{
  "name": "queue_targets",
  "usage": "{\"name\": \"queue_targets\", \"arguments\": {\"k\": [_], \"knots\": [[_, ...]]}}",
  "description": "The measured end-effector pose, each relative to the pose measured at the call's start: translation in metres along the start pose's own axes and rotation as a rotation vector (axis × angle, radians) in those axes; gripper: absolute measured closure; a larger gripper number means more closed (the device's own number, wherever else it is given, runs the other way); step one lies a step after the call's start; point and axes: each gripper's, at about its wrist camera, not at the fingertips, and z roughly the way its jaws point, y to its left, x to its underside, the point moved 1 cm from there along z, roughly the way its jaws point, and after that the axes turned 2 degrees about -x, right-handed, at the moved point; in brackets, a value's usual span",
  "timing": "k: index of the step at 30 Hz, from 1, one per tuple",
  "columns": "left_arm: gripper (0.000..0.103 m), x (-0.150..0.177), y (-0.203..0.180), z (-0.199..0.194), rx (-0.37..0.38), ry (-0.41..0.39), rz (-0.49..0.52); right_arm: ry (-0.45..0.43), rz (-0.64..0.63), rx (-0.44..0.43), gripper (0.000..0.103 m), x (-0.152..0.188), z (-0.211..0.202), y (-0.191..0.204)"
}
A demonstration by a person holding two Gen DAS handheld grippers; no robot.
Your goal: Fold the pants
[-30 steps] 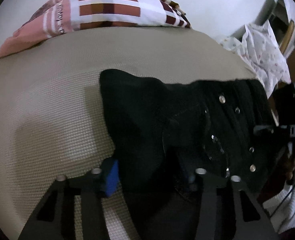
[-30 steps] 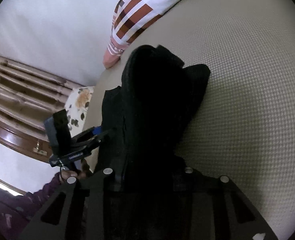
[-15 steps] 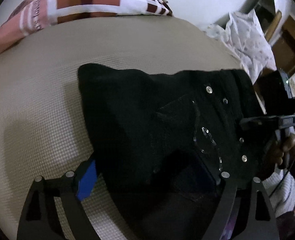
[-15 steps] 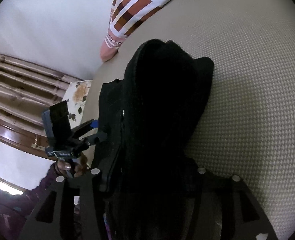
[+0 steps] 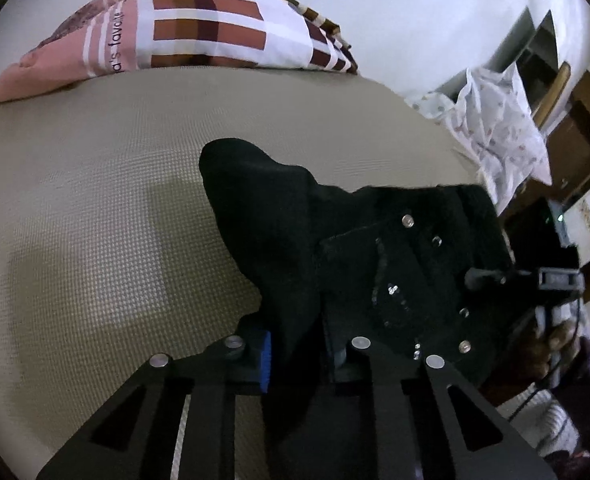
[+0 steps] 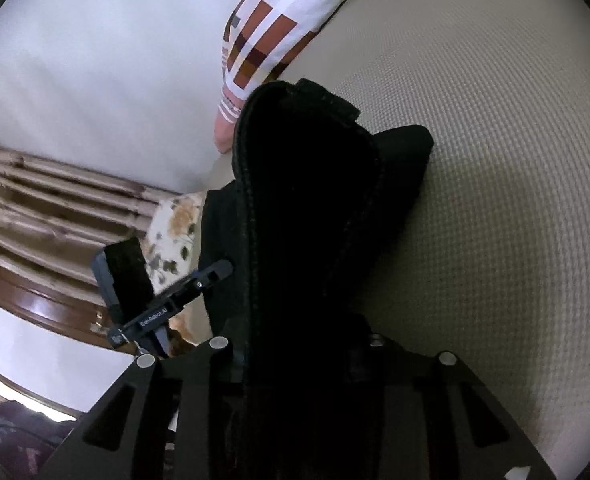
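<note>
Both grippers pinch the black pants (image 5: 375, 248) above the bed (image 5: 95, 240).
The left gripper (image 5: 299, 356), fingers just closed, and the right gripper (image 6: 295, 356) grasp bunched cloth; a thin bite could slip.

Black pants (image 6: 311, 208) bunched between right gripper (image 6: 295, 354) fingers, beige mattress (image 6: 495, 160), checked pillow (image 6: 279, 28)

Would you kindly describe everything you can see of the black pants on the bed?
The black pants look like thick, dark cloth with small silver studs and a pocket seam near the waist. They lie bunched on the beige bed cover, one fold rising to a rounded peak. The left claw, which has just been closing, pinches a fold between its fingers; the right claw grips another part, which drapes forward from it.
</note>
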Motion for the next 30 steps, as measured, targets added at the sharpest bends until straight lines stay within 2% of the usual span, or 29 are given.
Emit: {"name": "queue_targets", "arguments": {"k": [8,20,30], "knots": [[0.084,0.002,0.002,-0.019,-0.034,-0.02,-0.014,-0.007,0.012,-0.036,0.074,0.006,0.013,0.013],[0.084,0.011,0.021,-0.06,-0.116,-0.081,-0.025,0.018,0.018,-0.092,0.075,0.002,0.053,0.041],[0.084,0.007,0.059,-0.095,-0.178,-0.137,-0.066,0.06,-0.013,-0.12,0.074,-0.012,0.1,0.076]]}}
